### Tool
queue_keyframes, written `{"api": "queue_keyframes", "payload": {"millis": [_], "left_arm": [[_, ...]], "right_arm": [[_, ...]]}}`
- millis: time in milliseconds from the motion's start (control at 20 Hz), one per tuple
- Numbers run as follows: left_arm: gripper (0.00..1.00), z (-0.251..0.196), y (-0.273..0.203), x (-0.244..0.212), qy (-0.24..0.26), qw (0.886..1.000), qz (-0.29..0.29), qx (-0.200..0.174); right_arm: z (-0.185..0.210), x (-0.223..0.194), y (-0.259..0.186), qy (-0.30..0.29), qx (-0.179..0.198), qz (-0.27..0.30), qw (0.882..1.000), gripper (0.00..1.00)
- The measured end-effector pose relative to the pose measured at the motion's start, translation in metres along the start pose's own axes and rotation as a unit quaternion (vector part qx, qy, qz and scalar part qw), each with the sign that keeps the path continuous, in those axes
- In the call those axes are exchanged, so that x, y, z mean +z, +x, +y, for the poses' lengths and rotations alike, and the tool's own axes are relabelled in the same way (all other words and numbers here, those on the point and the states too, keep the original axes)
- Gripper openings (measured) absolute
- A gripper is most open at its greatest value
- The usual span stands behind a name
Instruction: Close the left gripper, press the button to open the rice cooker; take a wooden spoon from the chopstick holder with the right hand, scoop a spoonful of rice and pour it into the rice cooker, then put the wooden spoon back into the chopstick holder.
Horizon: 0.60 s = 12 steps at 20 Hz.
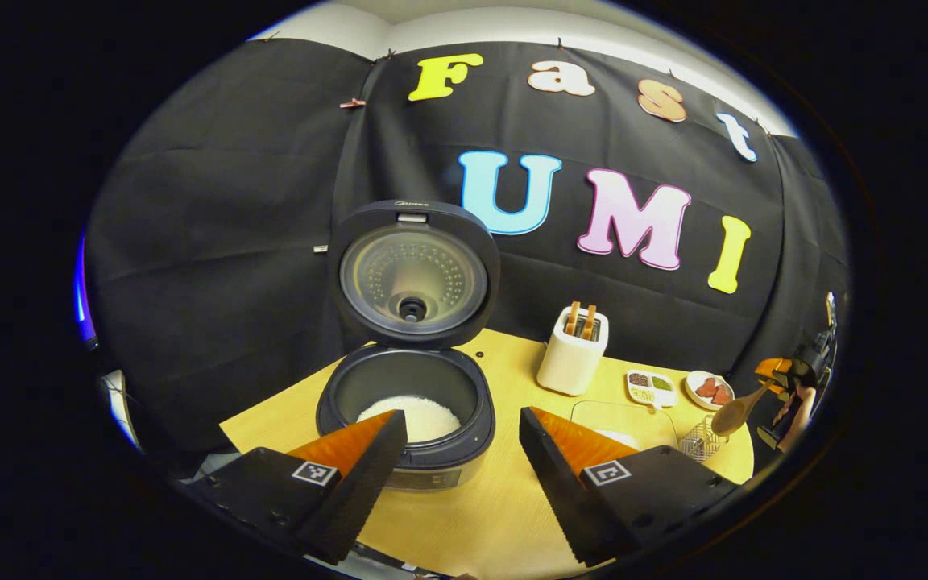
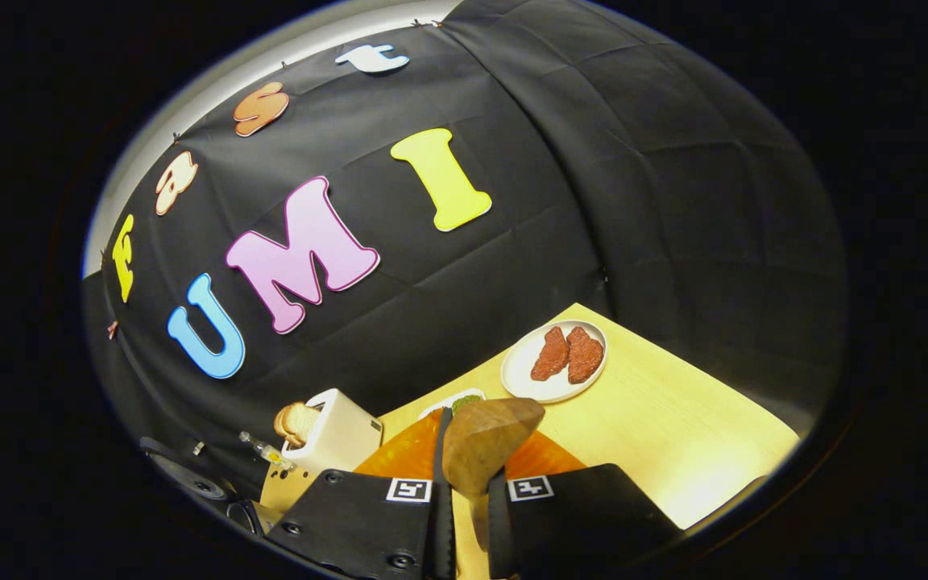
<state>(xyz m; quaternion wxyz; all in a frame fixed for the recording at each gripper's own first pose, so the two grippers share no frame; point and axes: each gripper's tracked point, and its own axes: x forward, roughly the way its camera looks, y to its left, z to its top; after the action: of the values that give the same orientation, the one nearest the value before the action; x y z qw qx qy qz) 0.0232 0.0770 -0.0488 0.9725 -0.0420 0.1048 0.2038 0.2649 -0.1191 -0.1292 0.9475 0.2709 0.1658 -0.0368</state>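
While open, rice cooker (image 1: 405, 419) holds white rice (image 1: 420, 415).

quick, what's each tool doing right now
Left tool: open, holding nothing.
Right tool: closed on the wooden spoon.

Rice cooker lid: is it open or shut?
Open. The lid stands straight up behind the cooker, showing its shiny underside, and white rice is visible in the pot.
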Motion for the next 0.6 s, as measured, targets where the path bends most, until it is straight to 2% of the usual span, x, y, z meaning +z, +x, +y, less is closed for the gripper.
{"api": "queue_keyframes", "payload": {"millis": [150,350,600], "left_arm": [[0.95,0.0,-0.002,-0.004,-0.021,1.0,0.009,0.02],[0.95,0.008,-0.008,-0.002,-0.073,0.996,0.008,0.05],[0.95,0.016,-0.018,0.011,-0.049,0.996,-0.009,0.074]], "right_arm": [[-0.014,-0.022,0.017,-0.012,-0.005,0.02,1.0,0.2],[-0.031,-0.055,0.035,-0.023,-0.018,0.043,0.999,0.2],[-0.034,-0.063,0.049,-0.004,-0.019,0.046,0.999,0.22]]}}
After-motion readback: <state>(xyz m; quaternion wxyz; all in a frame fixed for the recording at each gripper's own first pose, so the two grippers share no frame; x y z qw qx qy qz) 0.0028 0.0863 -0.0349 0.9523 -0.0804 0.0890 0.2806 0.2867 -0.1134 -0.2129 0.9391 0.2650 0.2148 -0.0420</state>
